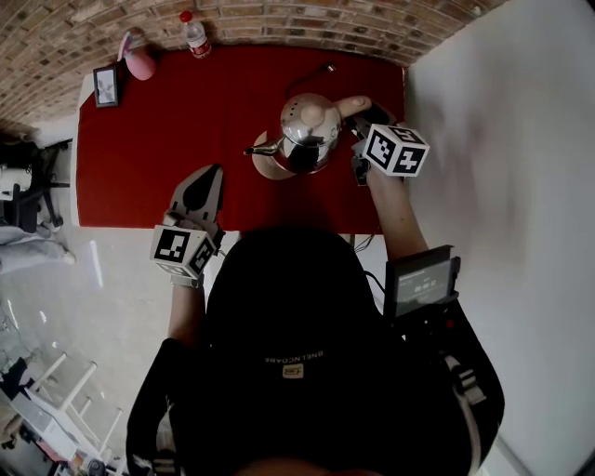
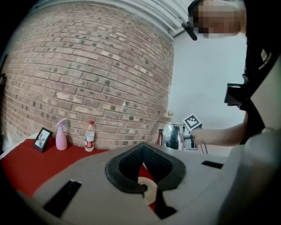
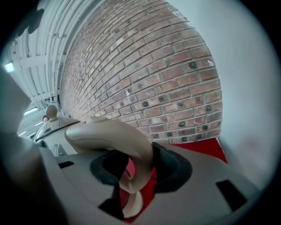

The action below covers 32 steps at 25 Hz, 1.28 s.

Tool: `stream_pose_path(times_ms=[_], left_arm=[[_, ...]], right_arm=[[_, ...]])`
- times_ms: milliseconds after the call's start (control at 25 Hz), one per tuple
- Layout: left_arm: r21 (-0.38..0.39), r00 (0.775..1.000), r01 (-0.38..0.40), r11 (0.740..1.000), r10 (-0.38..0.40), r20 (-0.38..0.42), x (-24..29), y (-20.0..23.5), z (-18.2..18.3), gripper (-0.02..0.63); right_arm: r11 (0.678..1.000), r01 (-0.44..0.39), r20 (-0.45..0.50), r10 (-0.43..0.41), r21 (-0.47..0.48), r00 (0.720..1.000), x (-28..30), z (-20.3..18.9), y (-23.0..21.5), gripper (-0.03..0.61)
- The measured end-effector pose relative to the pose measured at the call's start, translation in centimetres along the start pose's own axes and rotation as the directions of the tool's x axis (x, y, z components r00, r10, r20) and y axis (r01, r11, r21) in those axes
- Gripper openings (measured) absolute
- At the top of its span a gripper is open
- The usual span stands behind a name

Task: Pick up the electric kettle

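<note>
Red cloth covers the table, which stands against a brick wall. The kettle is toward the right of the table's middle, a shiny steel one with a knobbed lid and its spout pointing to my left. Its round beige base shows from under it on the side nearer me and to the left. I cannot tell whether the kettle touches the base.

My right gripper holds the kettle by its beige handle. In the right gripper view the curved handle runs down between the two black pads, and both pads press on it, so the jaws stand partly apart with the handle filling the gap. In the head view this gripper reaches the handle from the right, with its marker cube just beside the kettle.

My left gripper is at the near edge of the table, well apart from the kettle and pointing toward the wall. Its jaws are closed tip to tip with nothing between them. Through the small gap behind the tips the left gripper view shows red cloth and part of the beige base.

At the back left, along the wall, stand a small picture frame, a pink spray bottle and a clear water bottle with a red cap.
</note>
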<state>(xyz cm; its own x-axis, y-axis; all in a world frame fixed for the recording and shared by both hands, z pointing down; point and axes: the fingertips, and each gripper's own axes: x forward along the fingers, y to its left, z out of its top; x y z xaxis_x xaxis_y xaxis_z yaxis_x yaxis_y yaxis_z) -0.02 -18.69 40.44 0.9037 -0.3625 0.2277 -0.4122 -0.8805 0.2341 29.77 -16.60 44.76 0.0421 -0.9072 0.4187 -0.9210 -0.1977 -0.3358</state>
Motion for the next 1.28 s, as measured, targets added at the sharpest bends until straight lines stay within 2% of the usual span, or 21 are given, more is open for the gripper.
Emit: stream_pose_path(times_ms=[600, 920, 1280], left_arm=[[0.023, 0.993, 0.117, 0.993, -0.117, 0.0, 3.2, -1.8, 2.1, 0.006], [0.025, 0.983, 0.183, 0.983, -0.183, -0.008, 4.3, -3.0, 2.3, 0.006], [0.037, 0.965, 0.263, 0.964, -0.263, -0.018, 6.2, -6.0, 2.2, 0.006]], right_arm=[[0.98, 0.16, 0.082, -0.17, 0.116, 0.982, -7.4, 2.3, -2.8, 0.169], [0.953, 0.258, 0.1, -0.275, 0.16, 0.956, -12.0, 2.1, -4.4, 0.169], [0.913, 0.318, 0.135, -0.359, 0.253, 0.923, -17.6, 0.4, -6.7, 0.169]])
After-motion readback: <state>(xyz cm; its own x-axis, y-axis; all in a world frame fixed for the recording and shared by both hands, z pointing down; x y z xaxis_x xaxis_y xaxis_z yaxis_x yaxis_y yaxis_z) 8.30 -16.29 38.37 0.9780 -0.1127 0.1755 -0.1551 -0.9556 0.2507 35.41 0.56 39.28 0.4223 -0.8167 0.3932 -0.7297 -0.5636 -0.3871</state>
